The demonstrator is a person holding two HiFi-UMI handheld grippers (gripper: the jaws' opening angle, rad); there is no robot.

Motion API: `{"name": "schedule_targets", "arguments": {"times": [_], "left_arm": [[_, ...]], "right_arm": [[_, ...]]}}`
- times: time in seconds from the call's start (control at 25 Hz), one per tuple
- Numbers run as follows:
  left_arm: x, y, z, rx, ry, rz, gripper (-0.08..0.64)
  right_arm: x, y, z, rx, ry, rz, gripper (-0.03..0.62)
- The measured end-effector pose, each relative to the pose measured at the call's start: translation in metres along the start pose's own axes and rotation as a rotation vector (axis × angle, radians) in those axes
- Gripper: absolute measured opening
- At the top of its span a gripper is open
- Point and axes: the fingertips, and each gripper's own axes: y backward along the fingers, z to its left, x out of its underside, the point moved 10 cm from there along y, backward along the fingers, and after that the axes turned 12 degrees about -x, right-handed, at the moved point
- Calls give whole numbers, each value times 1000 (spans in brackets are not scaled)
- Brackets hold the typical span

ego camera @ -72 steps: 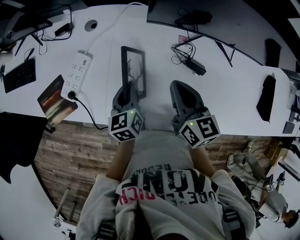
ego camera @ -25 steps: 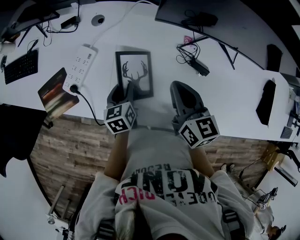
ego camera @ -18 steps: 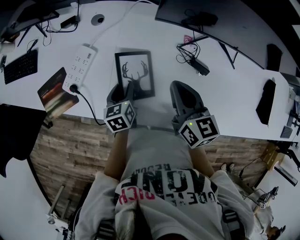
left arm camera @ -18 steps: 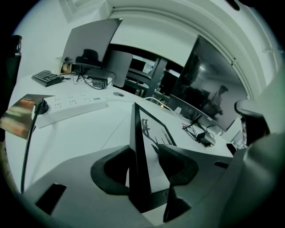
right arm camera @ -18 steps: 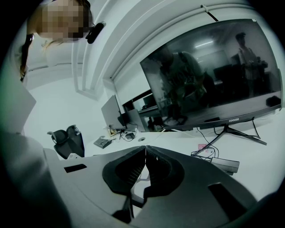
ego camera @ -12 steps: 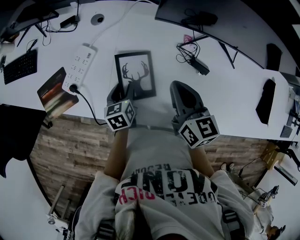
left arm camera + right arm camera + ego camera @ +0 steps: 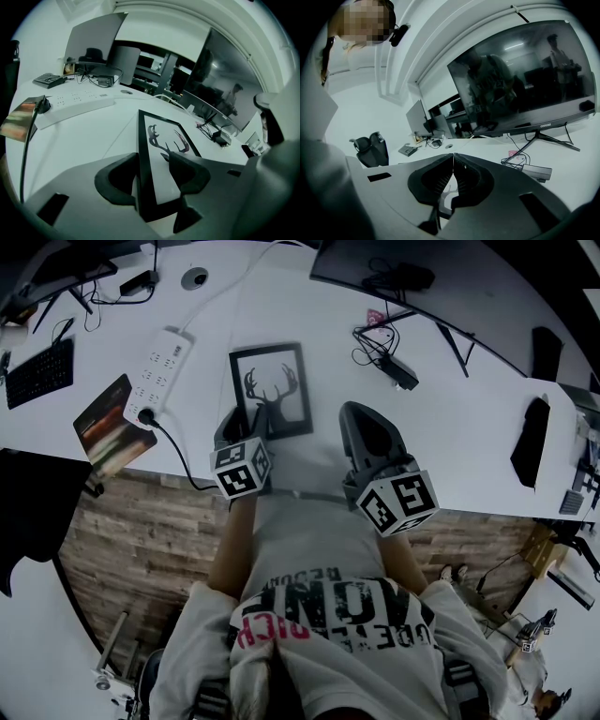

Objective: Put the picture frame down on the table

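My left tongs (image 7: 153,161) have just been spreading and now straddle the near edge of the black-framed antler picture (image 7: 270,390), which lies flat on the white table (image 7: 450,427). My right tongs (image 7: 453,159) are pressed together.

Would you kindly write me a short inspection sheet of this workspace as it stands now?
Surface: white table, no spills seen.
Job's things: picture frame lies face up, its near edge between the left jaws.
Clutter: power strip, keyboard, book, monitor, adapter box.
Grippers: left gripper has just been opening, jaws apart around the frame; right gripper shut, empty.
Cables: power strip's lead drops over the near edge; cable tangle by the monitor.
Surroundings: wooden floor, office chair.
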Motion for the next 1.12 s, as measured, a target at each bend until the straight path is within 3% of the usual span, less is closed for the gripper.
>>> {"name": "schedule_targets", "arguments": {"times": [0.64, 1.12], "left_arm": [[1, -3, -8, -61, -118, 25, 216], [-5, -1, -10, -88, -154, 54, 227]], "right_arm": [[0, 2, -2, 7, -5, -2, 2], [0, 4, -4, 5, -12, -3, 2]]}}
